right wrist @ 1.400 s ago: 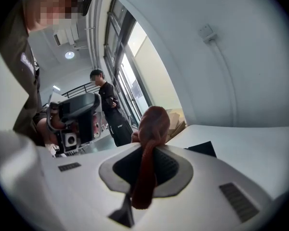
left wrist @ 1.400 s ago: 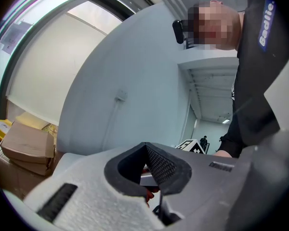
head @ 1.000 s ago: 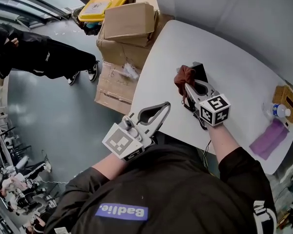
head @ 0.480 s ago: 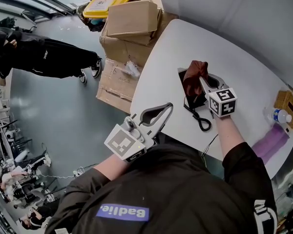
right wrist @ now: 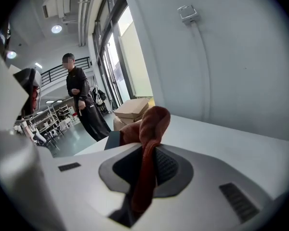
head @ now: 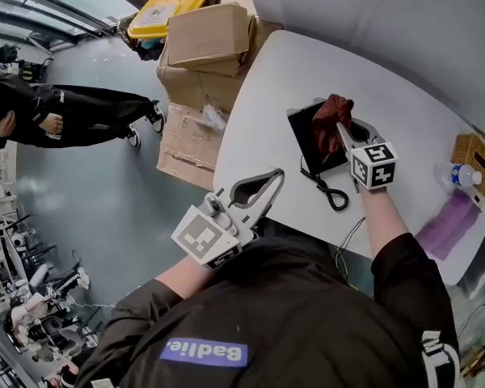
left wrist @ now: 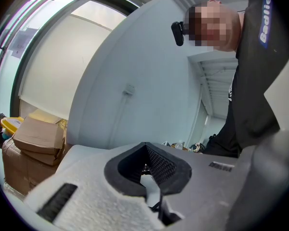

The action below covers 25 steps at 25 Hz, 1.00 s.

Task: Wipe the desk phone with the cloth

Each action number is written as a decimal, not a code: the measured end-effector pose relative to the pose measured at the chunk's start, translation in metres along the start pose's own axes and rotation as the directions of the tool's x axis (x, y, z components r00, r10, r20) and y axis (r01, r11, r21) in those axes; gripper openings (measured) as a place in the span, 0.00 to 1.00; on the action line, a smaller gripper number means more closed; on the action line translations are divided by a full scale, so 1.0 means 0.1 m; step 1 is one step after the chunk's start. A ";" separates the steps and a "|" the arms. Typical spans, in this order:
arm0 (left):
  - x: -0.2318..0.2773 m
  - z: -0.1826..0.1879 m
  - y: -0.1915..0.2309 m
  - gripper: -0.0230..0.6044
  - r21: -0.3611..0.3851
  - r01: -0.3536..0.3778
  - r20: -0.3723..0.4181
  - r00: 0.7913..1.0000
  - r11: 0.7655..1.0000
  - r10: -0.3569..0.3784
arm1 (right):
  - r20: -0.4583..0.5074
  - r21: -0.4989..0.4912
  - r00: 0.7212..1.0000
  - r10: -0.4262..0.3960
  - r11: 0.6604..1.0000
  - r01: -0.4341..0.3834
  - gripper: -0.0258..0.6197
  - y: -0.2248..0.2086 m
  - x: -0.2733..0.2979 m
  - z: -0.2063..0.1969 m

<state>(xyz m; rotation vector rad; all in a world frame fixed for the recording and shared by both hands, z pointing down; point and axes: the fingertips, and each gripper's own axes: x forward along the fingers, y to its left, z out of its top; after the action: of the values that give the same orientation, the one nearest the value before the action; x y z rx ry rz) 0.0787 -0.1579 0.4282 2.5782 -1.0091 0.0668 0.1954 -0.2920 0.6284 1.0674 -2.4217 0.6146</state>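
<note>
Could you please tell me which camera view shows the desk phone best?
The head view: most of the black desk phone and its coiled cord lie on the white table. The right gripper view shows only a dark corner beside the cloth; the left gripper view shows none of it.

You've got two grippers, left gripper (head: 275, 177) and right gripper (head: 341, 131); one black desk phone (head: 309, 141), one rust-red cloth (right wrist: 147, 129), one purple cloth (head: 447, 226), one clear plastic bottle (head: 461, 178), one white table (head: 291, 79).

Head view overhead, cardboard boxes (head: 210, 35) shared
</note>
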 end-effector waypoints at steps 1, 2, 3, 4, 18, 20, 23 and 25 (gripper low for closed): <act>-0.01 0.00 0.00 0.04 -0.001 0.006 0.000 1.000 1.000 -0.006 | -0.002 -0.003 1.000 0.003 1.000 -0.003 0.12 0.06 0.00 -0.02; -0.03 -0.01 0.00 0.05 0.003 0.013 0.000 1.000 1.000 -0.013 | -0.004 -0.006 1.000 0.005 1.000 -0.005 0.12 0.12 0.01 -0.03; -0.06 -0.02 0.01 0.04 0.008 0.021 0.000 1.000 1.000 -0.021 | -0.006 -0.006 1.000 0.005 1.000 -0.005 0.12 0.17 0.01 -0.05; -0.08 -0.03 0.01 0.04 0.013 0.029 0.001 1.000 1.000 -0.029 | -0.009 -0.004 1.000 0.003 1.000 -0.003 0.12 0.22 0.01 -0.06; -0.31 -0.09 -0.02 0.04 -0.022 0.061 -0.009 0.998 0.998 -0.061 | -0.066 0.023 0.993 0.099 0.995 -0.098 0.12 1.04 0.03 -0.45; -0.30 -0.14 -0.03 0.04 -0.009 0.062 -0.012 0.998 0.998 -0.062 | -0.074 0.016 0.992 0.106 0.994 -0.105 0.12 1.06 0.01 -0.53; -0.24 -0.16 -0.08 0.04 -0.009 0.063 -0.015 0.998 0.998 -0.063 | -0.073 0.023 0.994 0.084 0.996 -0.083 0.12 0.91 -0.06 -0.59; -0.17 -0.14 -0.14 0.04 -0.018 0.065 -0.020 0.998 0.998 -0.065 | -0.075 0.036 0.995 0.059 0.998 -0.056 0.12 0.73 -0.12 -0.62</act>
<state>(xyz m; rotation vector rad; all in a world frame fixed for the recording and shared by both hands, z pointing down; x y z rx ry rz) 0.0765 -0.1326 0.4340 2.5869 -0.9141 0.0669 0.1597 -0.2068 0.6561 0.9728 -2.3915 0.7044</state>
